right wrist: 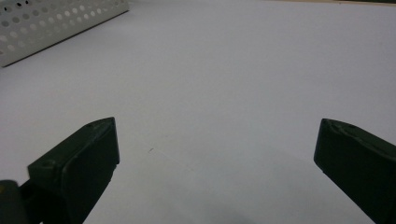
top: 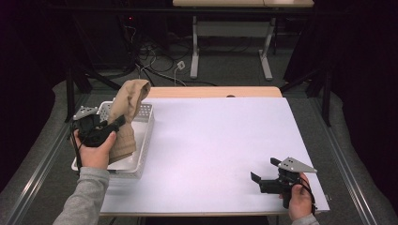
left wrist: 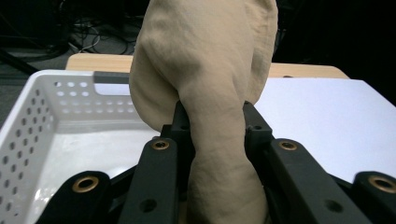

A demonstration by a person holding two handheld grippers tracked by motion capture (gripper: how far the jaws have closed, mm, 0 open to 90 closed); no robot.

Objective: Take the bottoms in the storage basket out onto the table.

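A tan bunched cloth (top: 126, 117) hangs over the white perforated basket (top: 145, 136) at the table's left. My left gripper (top: 117, 123) is shut on the cloth, lifting it above the basket floor. In the left gripper view the cloth (left wrist: 210, 70) bulges up between the two black jaws, which press on its narrow middle at the gripper (left wrist: 212, 121). The basket (left wrist: 28, 121) lies beneath. My right gripper (top: 264, 168) rests low at the table's front right, open, with nothing between its jaws; in the right gripper view the gripper (right wrist: 215, 144) points across the bare white tabletop.
The white table surface (top: 220, 140) stretches between the basket and the right gripper. A corner of the basket (right wrist: 51, 23) lies far off in the right gripper view. Behind the table stand a second table's legs (top: 195, 51) and floor cables.
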